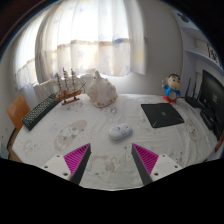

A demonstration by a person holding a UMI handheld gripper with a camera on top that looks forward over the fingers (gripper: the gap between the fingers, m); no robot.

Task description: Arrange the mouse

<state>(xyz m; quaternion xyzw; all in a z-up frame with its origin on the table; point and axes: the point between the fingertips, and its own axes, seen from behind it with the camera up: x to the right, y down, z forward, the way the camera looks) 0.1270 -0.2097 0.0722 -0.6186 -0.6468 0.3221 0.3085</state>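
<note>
A small white mouse (120,131) lies on the patterned tablecloth (70,132), just ahead of my fingers and a little right of the midline between them. A dark mouse mat (162,114) lies farther off to the right of the mouse. My gripper (112,160) is open and empty, with its magenta pads (78,157) wide apart above the cloth. Nothing stands between the fingers.
A black keyboard (38,113) lies at the left. A model ship (67,88) and a white plush toy (100,90) stand at the back. A blue and red figure (172,88) and a dark monitor (212,98) stand at the right. A curtained window is behind.
</note>
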